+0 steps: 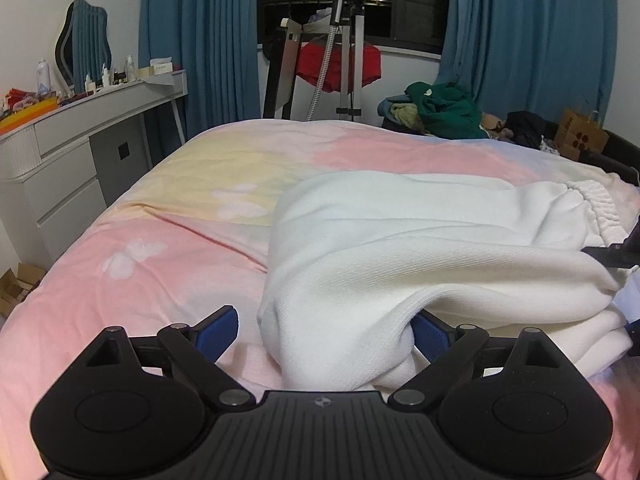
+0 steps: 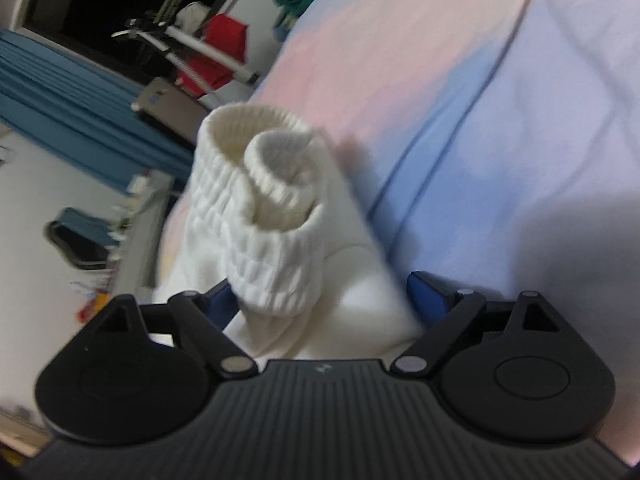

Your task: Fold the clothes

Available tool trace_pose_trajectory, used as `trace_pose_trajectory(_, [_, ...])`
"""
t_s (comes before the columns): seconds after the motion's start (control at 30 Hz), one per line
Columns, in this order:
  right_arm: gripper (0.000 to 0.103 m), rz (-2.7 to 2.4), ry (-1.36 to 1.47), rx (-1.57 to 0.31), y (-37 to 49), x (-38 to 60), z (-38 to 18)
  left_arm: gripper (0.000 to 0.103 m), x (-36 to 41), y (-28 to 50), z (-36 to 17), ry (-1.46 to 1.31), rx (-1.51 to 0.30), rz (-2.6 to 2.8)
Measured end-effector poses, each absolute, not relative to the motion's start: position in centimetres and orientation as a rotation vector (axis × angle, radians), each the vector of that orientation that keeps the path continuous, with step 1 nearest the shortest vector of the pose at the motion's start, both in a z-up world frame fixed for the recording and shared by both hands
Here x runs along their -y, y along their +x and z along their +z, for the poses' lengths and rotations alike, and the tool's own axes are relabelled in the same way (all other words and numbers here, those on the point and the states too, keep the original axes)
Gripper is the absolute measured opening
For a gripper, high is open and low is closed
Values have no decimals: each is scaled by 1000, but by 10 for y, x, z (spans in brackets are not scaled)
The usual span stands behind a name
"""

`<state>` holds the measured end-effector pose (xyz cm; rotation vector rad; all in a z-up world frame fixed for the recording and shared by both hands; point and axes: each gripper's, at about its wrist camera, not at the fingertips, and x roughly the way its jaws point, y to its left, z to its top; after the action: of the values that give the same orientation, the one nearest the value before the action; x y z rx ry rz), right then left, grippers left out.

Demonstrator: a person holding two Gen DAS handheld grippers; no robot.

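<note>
A pair of white sweatpants (image 1: 400, 248) lies doubled over on the pastel bedspread (image 1: 160, 264), its ribbed cuffs (image 2: 276, 184) standing up just ahead of the right gripper (image 2: 324, 292). Both the left gripper (image 1: 320, 332) and the right one stand spread wide with cloth lying between the blue pads but not pinched, so a fold looks just set down. The next move likely calls for drawing clear without dragging the layers, then regrasping an edge for another fold.

My left gripper (image 1: 324, 336) has a ribbed black body, round black side housings and silver pivot screws. Blue pads (image 1: 218, 336) line its fingers. My right gripper (image 2: 328, 300) looks identical.
</note>
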<state>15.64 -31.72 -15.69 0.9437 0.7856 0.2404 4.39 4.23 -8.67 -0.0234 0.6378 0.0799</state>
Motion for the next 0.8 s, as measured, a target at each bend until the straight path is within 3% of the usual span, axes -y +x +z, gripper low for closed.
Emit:
trace_pose_trajectory(0.2, [89,277,850,-761,156,304,-140,94,-41,45,-83,-41,-639,73])
trace_pose_trajectory(0.27, [71,229,805,-788,157,300,-142,94,-39,44,-81,-37,-629,58])
trace_pose_trajectory(0.37, [58,172,790,-798,156,297,-141,94,-36,37,-67,-68,-625,45])
trace_pose_trajectory(0.47, [44,143,793,-773,149,297,-130,103,-42,23,-48,-194,-561,-52])
trace_pose_trajectory(0.6, [40,124,783,-741,141,294,-118,103,-51,26,-31,-239,-486,-107])
trace_pose_trajectory(0.73, [40,123,760,-722,139,294,-112,103,-74,71,-44,-309,-590,-23])
trace_pose_trajectory(0.8, [40,122,751,-716,139,294,-111,96,-93,94,-59,-397,-679,18])
